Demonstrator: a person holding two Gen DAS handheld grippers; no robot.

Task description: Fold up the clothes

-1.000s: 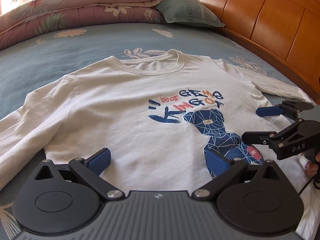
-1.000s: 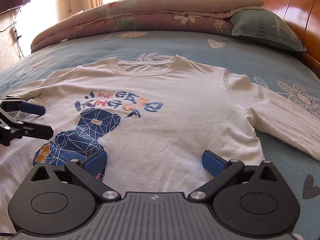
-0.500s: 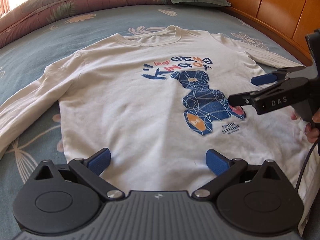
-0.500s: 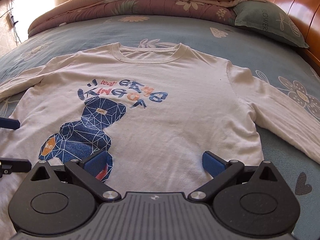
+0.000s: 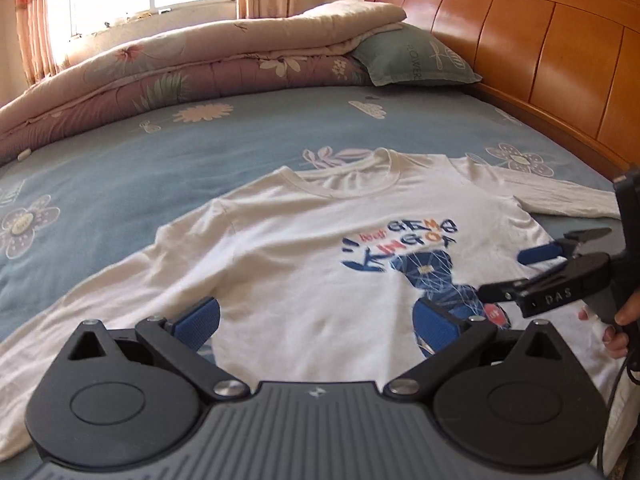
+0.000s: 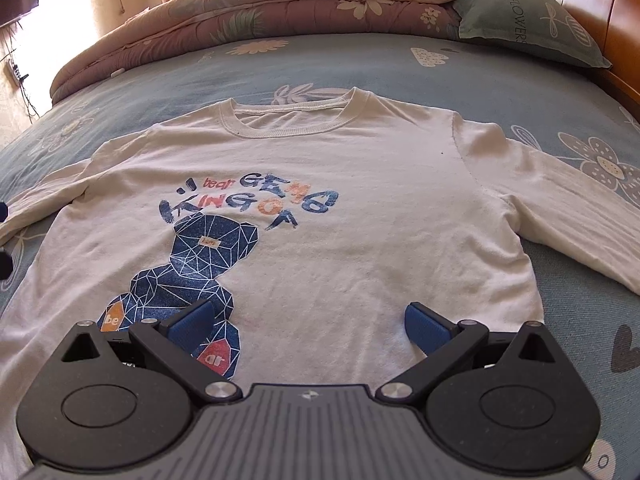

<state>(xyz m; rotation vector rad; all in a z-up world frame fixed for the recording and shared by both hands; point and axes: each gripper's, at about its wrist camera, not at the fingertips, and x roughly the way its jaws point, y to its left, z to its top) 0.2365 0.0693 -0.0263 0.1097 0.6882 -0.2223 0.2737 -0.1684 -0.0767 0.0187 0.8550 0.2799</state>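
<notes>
Left tongs (image 5: 316, 320) tipped up and swung left since half a second ago, now over the shirt's (image 6: 340, 208) left side; right tongs (image 6: 306, 324) barely moved. Both spread, pinching nothing. Shirt lay flat, print up, sleeves out, on the bed (image 5: 160, 148), unfolded. Hem just below both tongs; open sheet on either side, headboard (image 5: 540, 60) to the right

The white long-sleeved shirt's (image 6: 360, 248) hem was hidden behind the right gripper (image 6: 308, 324). Its right sleeve (image 6: 580, 232) ran past the frame edge; the small print under the bear was covered.
</notes>
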